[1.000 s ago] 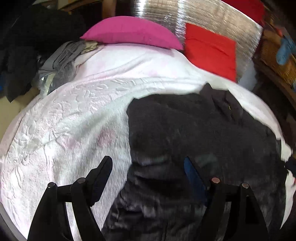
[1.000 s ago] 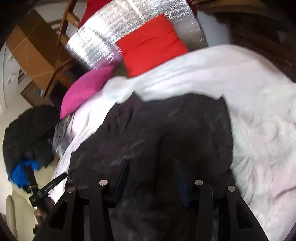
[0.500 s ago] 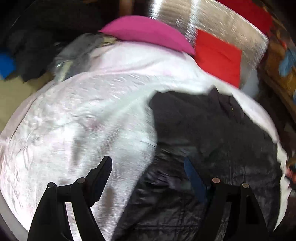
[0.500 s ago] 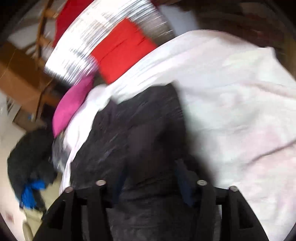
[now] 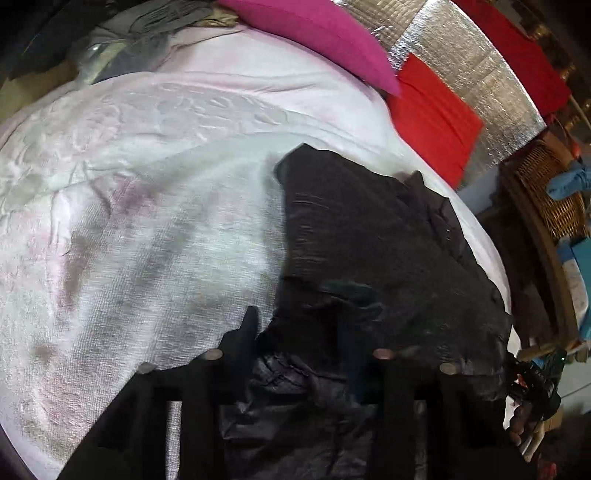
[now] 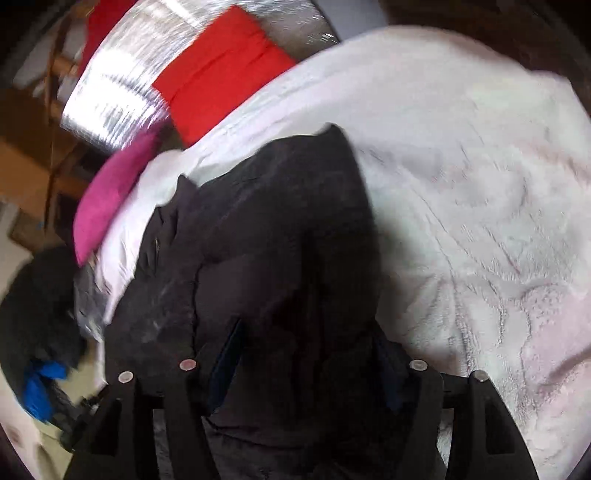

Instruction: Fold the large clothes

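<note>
— Pose of the left gripper (image 5: 299, 343)?

— Tipped steeply down over the near edge of the black jacket (image 5: 369, 240), right at the border with the white blanket (image 5: 147, 184). Jaws just been closing, now clamped on a crumpled fold of the jacket's edge; outer finger lying along the blanket, just beside the fabric.

— And the right gripper (image 6: 306, 362)?

— Also pitched well down, planted over the jacket's other side. Jaws just been closing too, with dark fabric filling the whole gap between them. Pressing or merely straddling? Cannot tell (black pads against black cloth, and heavy blur besides).

— Where is the jacket itself?

— Spread on the blanket-covered bed, far end reaching toward the pink pillow (image 5: 314, 29) and red cushion (image 5: 432, 118), well short of both.

— Anything hidden or cut off?

— Plenty. Near hem lost behind the finger mounts in both views. Sleeves impossible to pick out in the dark mass. Right wrist view smeared throughout, edges of everything soft. No hand on either handle within frame.
</note>
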{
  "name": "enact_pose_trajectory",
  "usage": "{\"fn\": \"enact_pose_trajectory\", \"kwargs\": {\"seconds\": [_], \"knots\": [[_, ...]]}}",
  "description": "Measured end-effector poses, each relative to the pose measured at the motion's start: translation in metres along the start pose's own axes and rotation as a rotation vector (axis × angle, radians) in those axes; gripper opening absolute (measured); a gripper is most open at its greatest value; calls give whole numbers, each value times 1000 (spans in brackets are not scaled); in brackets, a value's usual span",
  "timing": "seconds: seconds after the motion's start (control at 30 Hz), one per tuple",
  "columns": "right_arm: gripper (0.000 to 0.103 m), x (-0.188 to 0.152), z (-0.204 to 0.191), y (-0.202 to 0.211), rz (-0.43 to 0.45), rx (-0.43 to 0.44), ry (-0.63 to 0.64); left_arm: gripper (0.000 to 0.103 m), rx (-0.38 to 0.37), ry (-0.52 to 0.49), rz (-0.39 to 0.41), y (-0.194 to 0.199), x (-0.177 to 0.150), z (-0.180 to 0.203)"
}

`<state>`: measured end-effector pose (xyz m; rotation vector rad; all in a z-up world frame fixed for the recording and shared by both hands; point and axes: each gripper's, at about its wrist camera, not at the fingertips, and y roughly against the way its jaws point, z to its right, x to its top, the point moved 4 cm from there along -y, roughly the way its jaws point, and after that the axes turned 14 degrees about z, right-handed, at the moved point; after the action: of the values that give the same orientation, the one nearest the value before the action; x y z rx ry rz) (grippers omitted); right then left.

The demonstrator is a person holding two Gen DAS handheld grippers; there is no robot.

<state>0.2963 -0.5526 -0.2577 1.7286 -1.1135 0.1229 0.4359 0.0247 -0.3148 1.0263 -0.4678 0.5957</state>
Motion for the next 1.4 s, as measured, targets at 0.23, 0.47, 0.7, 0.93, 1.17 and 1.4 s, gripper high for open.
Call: {"fn": "enact_pose_trajectory", "kwargs": {"seconds": [0.23, 0.47, 0.7, 0.93, 1.17, 1.4], "knots": [[39, 0, -13, 30, 86, 36, 89, 63, 34, -37, 7, -6, 6, 5], [62, -2, 3, 14, 9, 33, -14, 41, -23, -42, -18, -14, 2, 15], [32, -1, -18, 35, 121, -4, 124, 24, -30, -81, 62, 3, 10, 31], [33, -10, -8, 19, 40, -58, 136, 42, 27, -121, -2, -6, 0, 23], [70, 3, 7, 48, 61, 20, 26, 61, 50, -66, 39, 4, 14, 21], [73, 5, 33, 33, 41, 10, -65, 72, -14, -23, -6, -22, 12, 23]]}}
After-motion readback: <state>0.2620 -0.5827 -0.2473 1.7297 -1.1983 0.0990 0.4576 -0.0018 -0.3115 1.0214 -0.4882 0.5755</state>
